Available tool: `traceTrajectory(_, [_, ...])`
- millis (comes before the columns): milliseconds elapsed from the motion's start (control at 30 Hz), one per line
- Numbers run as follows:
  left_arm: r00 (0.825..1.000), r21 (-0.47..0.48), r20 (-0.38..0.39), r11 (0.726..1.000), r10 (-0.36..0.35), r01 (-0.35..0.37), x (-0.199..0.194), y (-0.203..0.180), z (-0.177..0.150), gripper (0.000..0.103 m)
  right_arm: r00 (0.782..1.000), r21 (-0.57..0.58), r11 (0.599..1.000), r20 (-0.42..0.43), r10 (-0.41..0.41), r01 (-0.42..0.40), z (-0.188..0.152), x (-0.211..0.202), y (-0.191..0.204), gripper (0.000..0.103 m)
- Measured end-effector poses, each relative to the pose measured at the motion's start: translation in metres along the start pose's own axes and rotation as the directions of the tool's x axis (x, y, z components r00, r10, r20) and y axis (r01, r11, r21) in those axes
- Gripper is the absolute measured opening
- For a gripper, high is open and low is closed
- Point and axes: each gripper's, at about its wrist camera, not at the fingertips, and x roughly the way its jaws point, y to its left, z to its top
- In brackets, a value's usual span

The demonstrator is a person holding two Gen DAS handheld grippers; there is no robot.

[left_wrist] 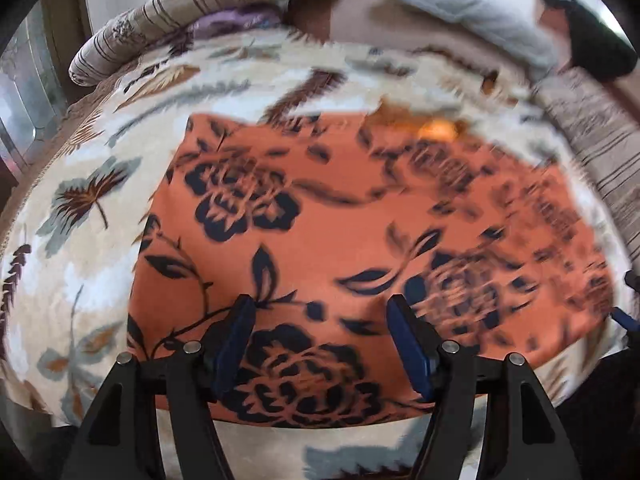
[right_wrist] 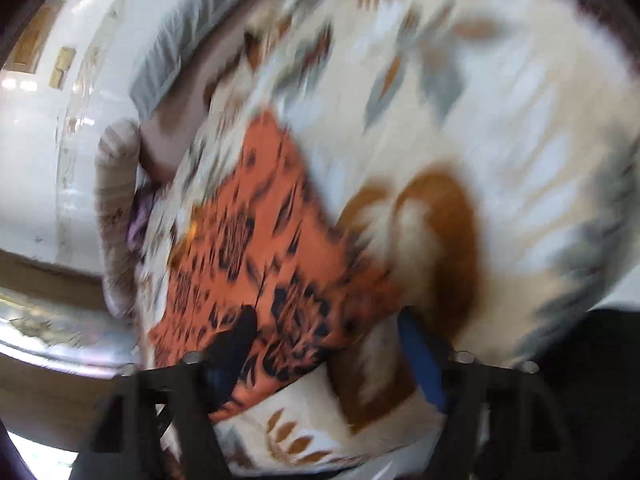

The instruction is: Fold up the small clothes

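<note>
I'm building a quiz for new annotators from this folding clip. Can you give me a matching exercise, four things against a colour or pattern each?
Things:
1. garment
2. blanket
3. bolster
4. gripper pads

Descriptions:
A. blue
B. beige with dark stripes
C. orange with black flowers
D. cream with grey and brown leaves

Pairs: 1-C, 2-D, 3-B, 4-A

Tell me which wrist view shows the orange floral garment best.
The left wrist view: the orange floral garment fills the frame, spread flat on the patterned blanket, with its near and left edges clear. The right wrist view is badly motion-blurred and catches only a slanted part of it.
</note>
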Motion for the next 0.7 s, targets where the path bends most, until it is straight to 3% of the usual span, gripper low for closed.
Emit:
traceTrajectory(100, [0.999, 0.003, 0.018, 1.0, -0.031, 0.031, 0.001, 0.0, 0.005, 0.07, 0.999, -0.067, 0.997, 0.023, 0.032, -0.03, 0.028, -0.013, 0.012, 0.077])
traceTrajectory(167, [0.999, 0.007, -0.046, 1.0, -0.005, 0.005, 0.022, 0.003, 0.002, 0.07, 0.996, -0.174, 0.982, -0.057, 0.064, -0.073, 0.055, 0.009, 0.033, 0.077])
traceTrajectory(233, [1.0, 0.036, -0.008, 0.999, 0.008, -0.007, 0.022, -0.001, -0.001, 0.072, 0.986, -0.233, 0.964, -0.131, 0.1, -0.129, 0.078, 0.049, 0.058, 0.077])
traceTrajectory(367, [1.0, 0.048, -0.005, 0.999, 0.003, -0.003, 0.022, -0.004, -0.002, 0.076, 0.97, -0.3, 0.944, -0.234, 0.065, -0.135, 0.124, 0.123, 0.079, 0.077])
traceTrajectory(433, [1.0, 0.049, -0.003, 0.999, -0.008, 0.008, 0.022, -0.003, -0.002, 0.076, 0.958, -0.339, 0.929, -0.284, 0.049, -0.149, 0.126, 0.152, 0.092, 0.076])
traceTrajectory(467, [1.0, 0.047, -0.001, 0.999, -0.015, 0.015, 0.022, -0.003, -0.002, 0.077, 0.955, -0.384, 0.915, -0.297, 0.002, -0.121, 0.125, 0.166, 0.1, 0.072])
traceTrajectory(500, [1.0, 0.048, 0.0, 0.999, -0.019, 0.019, 0.023, -0.002, -0.002, 0.078, 0.952, -0.397, 0.91, -0.307, -0.014, -0.114, 0.124, 0.177, 0.108, 0.041])
traceTrajectory(533, [1.0, 0.051, 0.002, 0.998, -0.021, 0.021, 0.023, -0.002, -0.002, 0.078, 0.947, -0.42, 0.902, -0.318, -0.038, -0.105, 0.12, 0.183, 0.114, 0.023])
traceTrajectory(633, [1.0, 0.056, 0.012, 0.998, -0.02, 0.019, 0.024, -0.003, -0.003, 0.079, 0.974, -0.454, 0.887, -0.224, -0.023, -0.083, 0.117, 0.168, 0.128, 0.018])
traceTrajectory(700, [1.0, 0.059, 0.016, 0.998, -0.019, 0.018, 0.024, -0.004, -0.003, 0.08, 0.972, -0.432, 0.902, -0.212, -0.096, -0.005, 0.118, 0.178, 0.117, 0.023])
